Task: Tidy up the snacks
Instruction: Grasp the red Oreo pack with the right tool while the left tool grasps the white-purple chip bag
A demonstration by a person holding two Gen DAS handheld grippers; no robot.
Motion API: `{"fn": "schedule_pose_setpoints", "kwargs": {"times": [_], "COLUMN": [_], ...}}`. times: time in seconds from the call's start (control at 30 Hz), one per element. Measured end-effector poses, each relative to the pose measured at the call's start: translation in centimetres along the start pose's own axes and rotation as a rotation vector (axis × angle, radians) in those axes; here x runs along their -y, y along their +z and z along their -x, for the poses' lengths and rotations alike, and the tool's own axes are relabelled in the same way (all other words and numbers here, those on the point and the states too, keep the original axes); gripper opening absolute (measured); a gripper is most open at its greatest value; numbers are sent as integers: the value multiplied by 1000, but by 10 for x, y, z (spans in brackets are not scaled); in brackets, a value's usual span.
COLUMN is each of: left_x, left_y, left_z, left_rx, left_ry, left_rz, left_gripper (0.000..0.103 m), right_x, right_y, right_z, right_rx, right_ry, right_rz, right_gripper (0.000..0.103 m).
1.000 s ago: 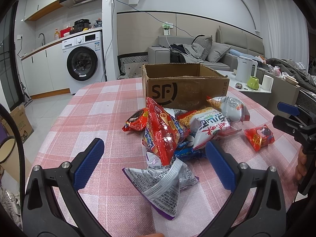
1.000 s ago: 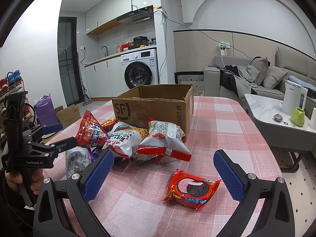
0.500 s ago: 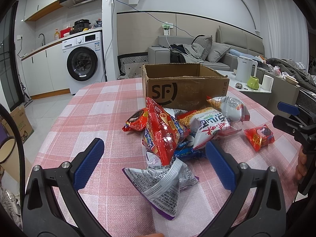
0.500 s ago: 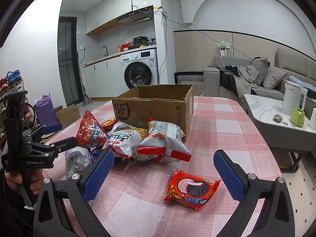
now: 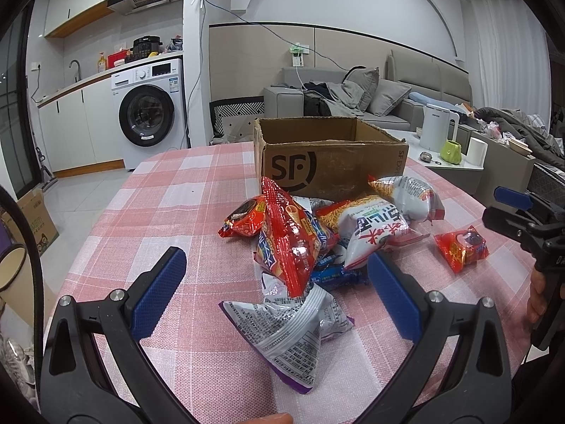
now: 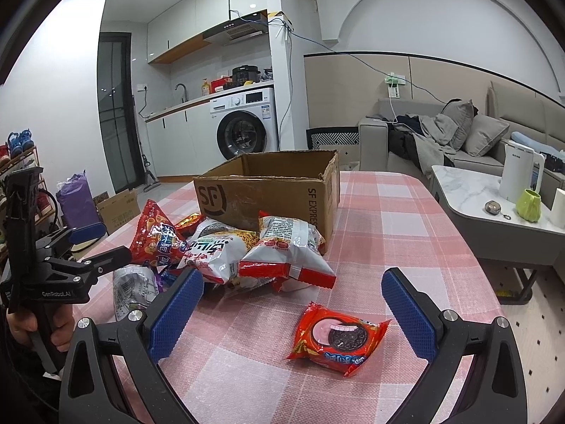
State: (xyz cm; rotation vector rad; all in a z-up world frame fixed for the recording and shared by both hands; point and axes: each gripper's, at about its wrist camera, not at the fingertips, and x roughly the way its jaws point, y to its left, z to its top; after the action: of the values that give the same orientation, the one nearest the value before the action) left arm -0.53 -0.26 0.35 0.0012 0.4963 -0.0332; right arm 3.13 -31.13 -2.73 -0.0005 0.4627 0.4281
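An open brown SF cardboard box (image 5: 330,157) (image 6: 268,194) stands on the pink checked table. A pile of snack bags lies in front of it: a tall red bag (image 5: 287,243) (image 6: 155,236), a silver-purple bag (image 5: 289,325) (image 6: 132,289), white noodle bags (image 5: 374,228) (image 6: 286,247). A red Oreo pack (image 6: 339,335) (image 5: 461,247) lies apart. My left gripper (image 5: 277,293) is open and empty, just before the silver bag. My right gripper (image 6: 291,314) is open and empty, with the Oreo pack between its fingers' line.
The table (image 5: 169,212) (image 6: 388,219) has bare cloth left of the pile and right of the box. A marble side table (image 6: 476,190) with a kettle and green mug stands at the right. A sofa and a washing machine stand behind.
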Motion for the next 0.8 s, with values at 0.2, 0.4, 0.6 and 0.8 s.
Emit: {"fn": "schedule_pose_setpoints", "kwargs": {"times": [0.2,0.4,0.6,0.8], "left_x": [-1,-1,-8,-16], "left_y": [-3,-3,-10,-17], "left_z": [-5,-9,-19,-32], "left_rx": [-56,-107,-175,-245], "left_ry": [-27,-42,-28,-40], "left_rz": [-7,-33,-51,-42], "left_gripper": [102,102,102,102], "right_x": [2,5,8,16], "right_y": [1,2,-5,-14], "right_z": [-7,-11,-18,-36], "right_rx": [-43,-84,-154,-253], "right_ry": [-24,-31,-32,-52], "right_rz": [-9,-23,-33,-74], "right_gripper": [103,103,103,103]}}
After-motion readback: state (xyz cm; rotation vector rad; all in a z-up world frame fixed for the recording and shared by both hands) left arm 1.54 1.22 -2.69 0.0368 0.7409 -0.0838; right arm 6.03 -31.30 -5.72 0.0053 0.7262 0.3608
